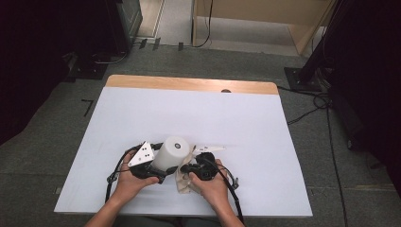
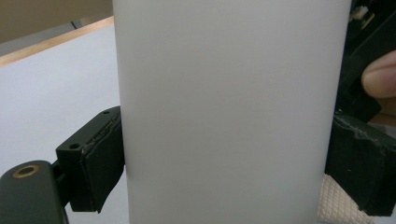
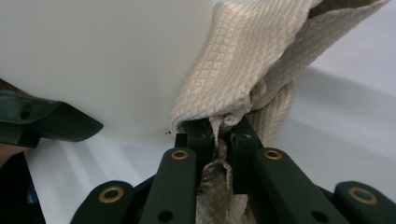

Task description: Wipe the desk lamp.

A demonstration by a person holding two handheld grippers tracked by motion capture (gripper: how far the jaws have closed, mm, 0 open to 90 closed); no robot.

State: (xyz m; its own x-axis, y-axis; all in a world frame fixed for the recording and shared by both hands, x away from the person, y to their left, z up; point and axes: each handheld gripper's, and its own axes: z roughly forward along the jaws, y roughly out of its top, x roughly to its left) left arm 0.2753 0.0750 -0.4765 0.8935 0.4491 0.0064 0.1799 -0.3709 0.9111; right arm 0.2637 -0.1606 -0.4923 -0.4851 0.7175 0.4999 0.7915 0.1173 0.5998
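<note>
Near the front edge of the desk [image 1: 198,109], about midway along it, I hold a white cylindrical container [image 1: 171,153] upright with my left gripper [image 1: 156,170], whose jaws clamp its sides so it stays steady. My right gripper [image 1: 191,166] has its jaws pinched almost fully closed on a bunched beige waffle-weave cloth [image 3: 243,60], pressing the cloth against the container's side. I judge I am wiping the container's wall while the other gripper braces it against the push.
</note>
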